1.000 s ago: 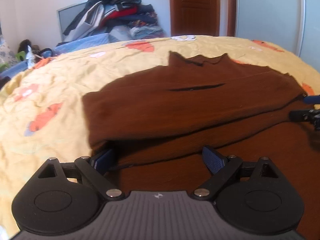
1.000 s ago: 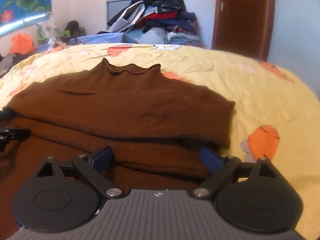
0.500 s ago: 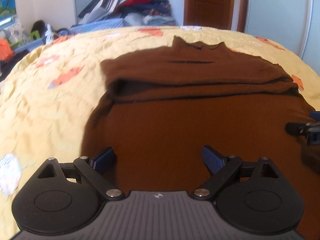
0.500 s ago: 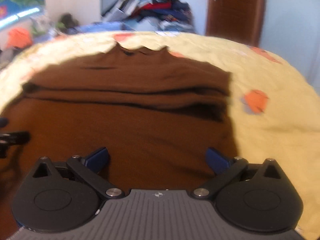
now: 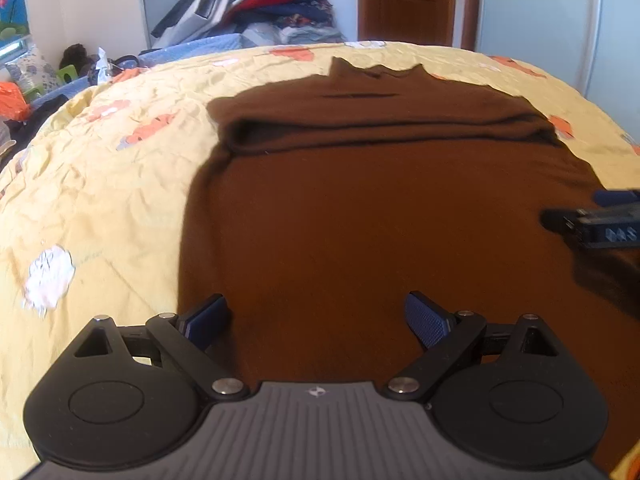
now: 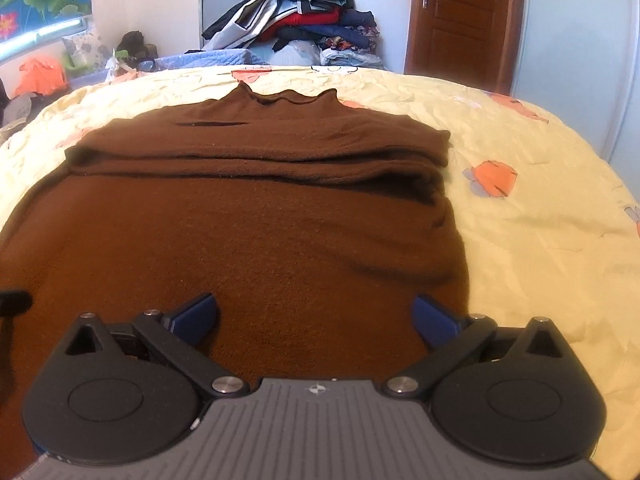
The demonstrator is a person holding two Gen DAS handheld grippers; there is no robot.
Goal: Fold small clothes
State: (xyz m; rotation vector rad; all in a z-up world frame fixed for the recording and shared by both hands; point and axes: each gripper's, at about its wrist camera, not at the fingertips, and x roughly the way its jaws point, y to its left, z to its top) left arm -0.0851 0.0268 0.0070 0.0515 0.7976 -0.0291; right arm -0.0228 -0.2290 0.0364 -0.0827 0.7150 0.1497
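Note:
A dark brown knitted sweater lies flat on the yellow bedspread, collar at the far end. Both sleeves are folded across its chest in a thick band. My left gripper hovers open over the sweater's near left part, nothing between its blue pads. My right gripper hovers open over the near right part, also with nothing in it. The right gripper's tip shows at the right edge of the left wrist view. The sweater's near hem is hidden under the grippers.
The yellow bedspread with orange prints spreads around the sweater on both sides. A pile of clothes is stacked behind the bed against the wall. A brown door stands at the back right.
Both grippers have drawn back from the folded sleeves toward the sweater's near end. The sleeve band, close under the fingers a second ago, now lies well ahead.

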